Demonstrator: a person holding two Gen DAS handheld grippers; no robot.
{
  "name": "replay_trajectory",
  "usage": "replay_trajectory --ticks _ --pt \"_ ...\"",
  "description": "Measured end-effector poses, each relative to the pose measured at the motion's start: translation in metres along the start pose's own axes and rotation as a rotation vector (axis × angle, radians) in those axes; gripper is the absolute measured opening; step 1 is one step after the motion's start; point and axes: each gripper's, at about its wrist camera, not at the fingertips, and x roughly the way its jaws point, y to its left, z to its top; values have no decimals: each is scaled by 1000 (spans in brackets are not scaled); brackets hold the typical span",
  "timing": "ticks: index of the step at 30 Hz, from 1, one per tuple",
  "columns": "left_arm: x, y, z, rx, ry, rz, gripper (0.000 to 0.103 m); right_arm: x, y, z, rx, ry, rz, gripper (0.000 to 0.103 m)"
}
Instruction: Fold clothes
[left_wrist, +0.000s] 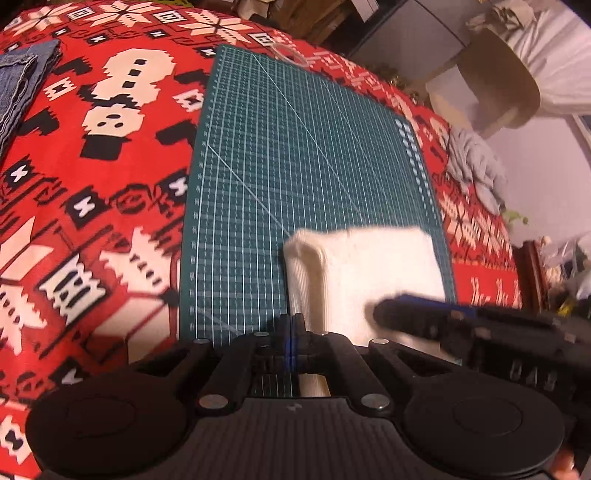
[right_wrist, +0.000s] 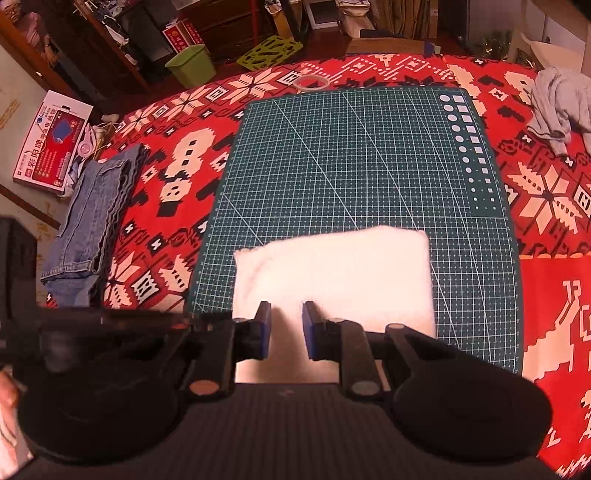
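Towel (left_wrist: 369, 273) sits lower right of centre in the left wrist view, white, already folded to a compact rectangle on the green cutting mat (left_wrist: 295, 166), a rolled fold edge along its left side. Left gripper (left_wrist: 291, 325) at bottom centre: we read its jaws as fully closed, tips together at that left edge; whether any cloth is pinched between them we cannot tell. Right gripper enters from the right edge, blurred, over the towel's near corner. Folded jeans (left_wrist: 18, 88) at upper left on the red patterned blanket (left_wrist: 92, 184). Right wrist view: right gripper (right_wrist: 286, 328) at lower centre, jaws partly apart above the towel's (right_wrist: 332, 273) near edge, nothing clamped between the pads as far as we can see. Mat (right_wrist: 351, 166) fills the centre, jeans (right_wrist: 88, 218) at left, crumpled grey garment (right_wrist: 557, 107) at upper right. Our read: the towel fold is essentially finished, we are at the tidy or release step. Next move likely calls for lifting clear or shifting the folded towel aside, then fetching the grey garment onto the mat.
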Motion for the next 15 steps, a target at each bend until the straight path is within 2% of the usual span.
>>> replay_trajectory --ticks 4,15 --pt "2 -6 -9 30 21 23 0 0 0 -1 5 -3 1 21" --pt "-4 -11 -34 44 57 13 0 0 2 -4 13 -11 -3 22"
